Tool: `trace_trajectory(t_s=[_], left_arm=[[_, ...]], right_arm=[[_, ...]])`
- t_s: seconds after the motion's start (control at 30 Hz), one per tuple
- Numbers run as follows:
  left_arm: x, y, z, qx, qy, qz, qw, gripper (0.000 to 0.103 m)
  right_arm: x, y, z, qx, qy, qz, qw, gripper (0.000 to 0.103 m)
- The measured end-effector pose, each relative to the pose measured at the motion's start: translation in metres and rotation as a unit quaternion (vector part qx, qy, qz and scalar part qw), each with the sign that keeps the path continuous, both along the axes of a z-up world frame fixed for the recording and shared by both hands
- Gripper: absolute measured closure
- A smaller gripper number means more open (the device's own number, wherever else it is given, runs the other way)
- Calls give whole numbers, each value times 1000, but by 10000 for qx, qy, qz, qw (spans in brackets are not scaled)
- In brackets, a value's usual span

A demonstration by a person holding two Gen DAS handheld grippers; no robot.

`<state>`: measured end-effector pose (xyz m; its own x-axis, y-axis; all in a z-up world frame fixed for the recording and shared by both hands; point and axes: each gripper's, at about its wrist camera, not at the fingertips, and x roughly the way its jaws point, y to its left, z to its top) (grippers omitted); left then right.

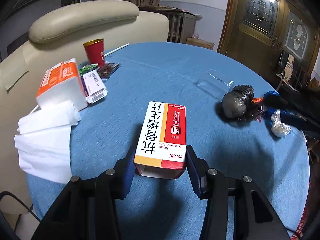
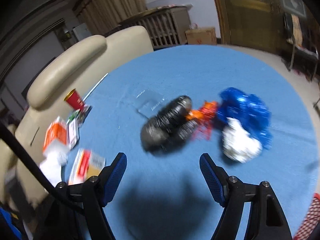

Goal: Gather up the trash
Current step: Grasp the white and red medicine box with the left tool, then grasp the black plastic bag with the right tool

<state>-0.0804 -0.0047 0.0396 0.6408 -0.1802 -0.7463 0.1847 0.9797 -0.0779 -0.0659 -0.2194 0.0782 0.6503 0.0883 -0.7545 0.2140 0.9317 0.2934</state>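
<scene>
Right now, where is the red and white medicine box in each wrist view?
Left wrist: medicine box bottom centre, clamped between the left jaws.
Right wrist: medicine box lower left, blurred, beside the near left finger.
Shared landmark: red paper cup at the table's far-left edge.

One medicine box (image 1: 163,136), one red cup (image 1: 95,51), one black bag (image 1: 239,104), one tissue pack (image 1: 60,84)

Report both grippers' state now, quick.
Left gripper: shut on the medicine box.
Right gripper: open, holding nothing.
</scene>
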Motion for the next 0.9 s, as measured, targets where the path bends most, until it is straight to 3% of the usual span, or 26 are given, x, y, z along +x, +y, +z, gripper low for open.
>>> trace_trajectory(t_s=[0.17, 0.4, 0.47, 0.53, 0.73, 0.9], left_arm=[[0, 9, -1, -33, 14, 50, 10000, 53], [-2, 14, 0, -41, 8, 59, 10000, 53], [-3, 15, 0, -38, 8, 69, 10000, 53], [-3, 17, 0, -40, 8, 87, 10000, 53], [-8, 13, 6, -64, -30, 94, 9999, 53], [-24, 3, 14, -83, -81, 6, 9999, 53]], right_arm=[[52, 0, -28, 304, 469, -438, 9975, 25], [87, 7, -48, 241, 742, -622, 9950, 26], [93, 4, -57, 302, 860, -692, 9934, 46], [92, 2, -56, 272, 831, -635, 9941, 62], [61, 3, -43, 91, 693, -309, 9971, 64], [4, -1, -34, 113, 551, -154, 9983, 64]])
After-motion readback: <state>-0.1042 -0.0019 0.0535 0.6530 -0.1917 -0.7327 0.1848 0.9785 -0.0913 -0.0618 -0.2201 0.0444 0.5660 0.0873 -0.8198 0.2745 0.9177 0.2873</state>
